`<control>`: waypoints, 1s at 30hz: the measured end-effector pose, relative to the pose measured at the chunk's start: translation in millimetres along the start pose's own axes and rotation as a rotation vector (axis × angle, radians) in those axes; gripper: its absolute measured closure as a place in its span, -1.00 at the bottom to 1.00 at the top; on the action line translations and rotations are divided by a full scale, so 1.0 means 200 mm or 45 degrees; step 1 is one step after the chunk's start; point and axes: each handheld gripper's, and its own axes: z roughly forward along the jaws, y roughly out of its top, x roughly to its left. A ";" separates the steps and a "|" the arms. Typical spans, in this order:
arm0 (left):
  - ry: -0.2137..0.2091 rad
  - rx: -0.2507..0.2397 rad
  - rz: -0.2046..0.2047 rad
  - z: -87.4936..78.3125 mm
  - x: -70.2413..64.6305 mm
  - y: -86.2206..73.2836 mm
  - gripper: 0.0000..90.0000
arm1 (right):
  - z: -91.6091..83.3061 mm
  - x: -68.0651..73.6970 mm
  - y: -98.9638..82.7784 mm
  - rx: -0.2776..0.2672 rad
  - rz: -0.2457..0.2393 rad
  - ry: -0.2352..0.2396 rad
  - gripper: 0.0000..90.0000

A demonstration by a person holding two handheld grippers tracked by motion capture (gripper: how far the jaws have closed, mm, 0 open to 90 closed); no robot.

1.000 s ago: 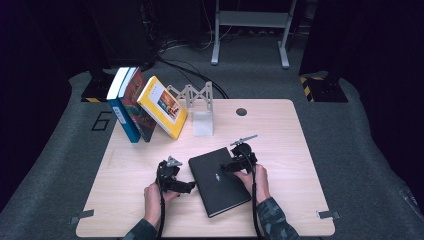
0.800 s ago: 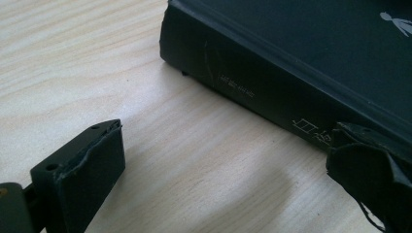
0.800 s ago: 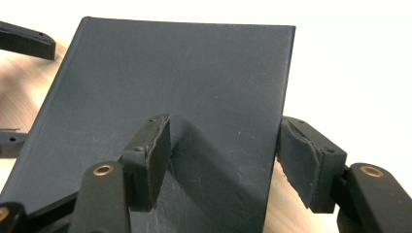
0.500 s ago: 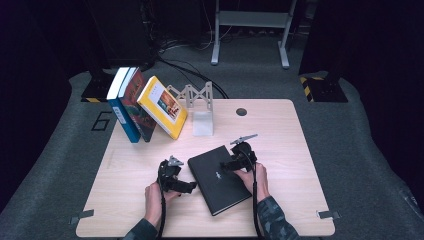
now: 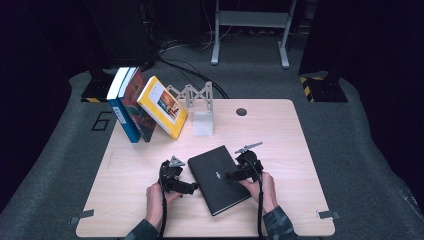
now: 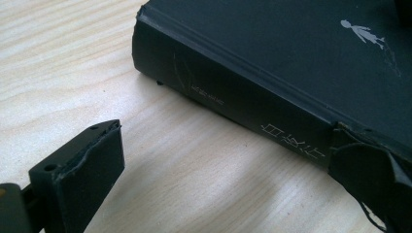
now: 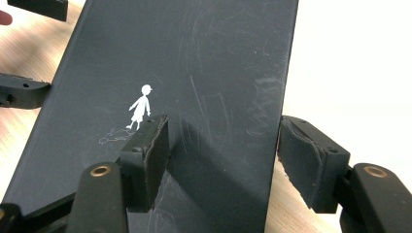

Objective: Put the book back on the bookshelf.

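Books (image 5: 145, 102) lean against stand (image 5: 196, 97); black book (image 5: 218, 178) lies nearer.

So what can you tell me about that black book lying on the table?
The black book is a thick, closed hardback lying flat and askew on the wooden table. Its matte, scuffed cover bears a small white walking figure; the spine carries pale lettering. The left gripper has one jaw against the spine, and the right gripper straddles the opposite edge.

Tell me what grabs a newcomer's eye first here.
A black book lies flat at the near middle of the wooden table, with the left gripper at its spine and the right gripper over its cover. Behind it, three colourful books lean against a white stand.
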 end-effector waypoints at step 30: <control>-0.003 -0.005 -0.036 0.02 -0.01 0.03 -1.00 | 0.07 -0.03 0.13 0.003 -0.035 -0.027 -0.07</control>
